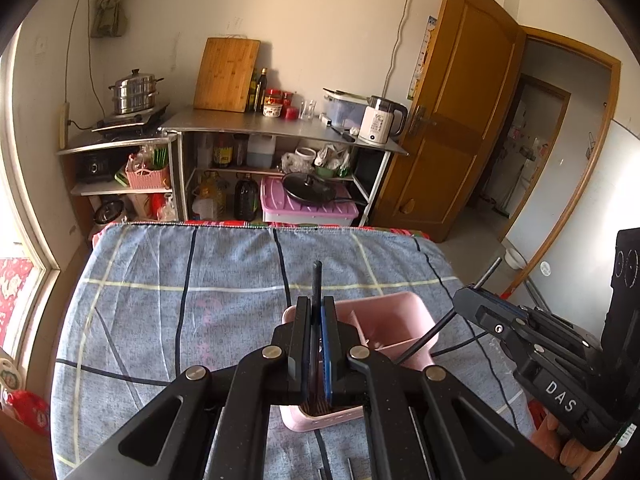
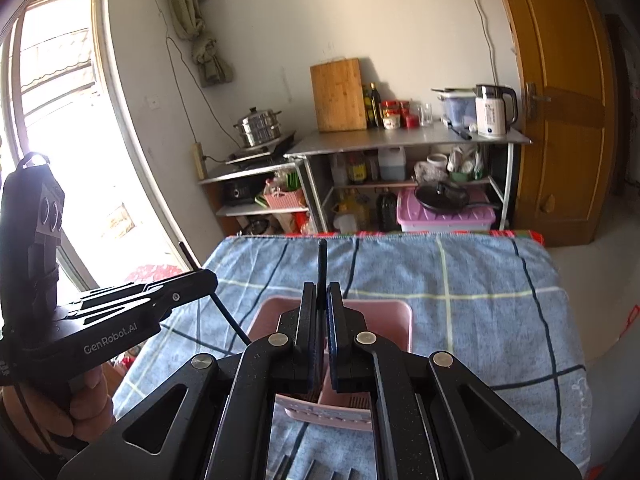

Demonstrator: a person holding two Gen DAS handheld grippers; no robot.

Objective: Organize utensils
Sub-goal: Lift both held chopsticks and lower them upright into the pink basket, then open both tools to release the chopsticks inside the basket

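Left wrist view
Left claw (image 1: 316, 312): clamped on a chopstick (image 1: 317, 280), tip pointing up above the holder (image 1: 400, 312).
Holder: pink, on the table (image 1: 160, 300) near its front edge, right of middle.
Right claw (image 1: 470, 300): at the right, gripping another thin dark stick (image 1: 430, 336) that slants down to the holder's rim.

Right wrist view
Right claw (image 2: 322, 300): closed on its stick (image 2: 322, 264), over the holder (image 2: 392, 312).
Left claw (image 2: 200, 280): at the left, pinching its stick (image 2: 230, 316).

Handling: the sticks look light, stiff and slick; hold mid-shaft, firmly.
Hidden: the sticks' lower ends sit behind the claws; grey objects at the front edge are cut off and unclear.
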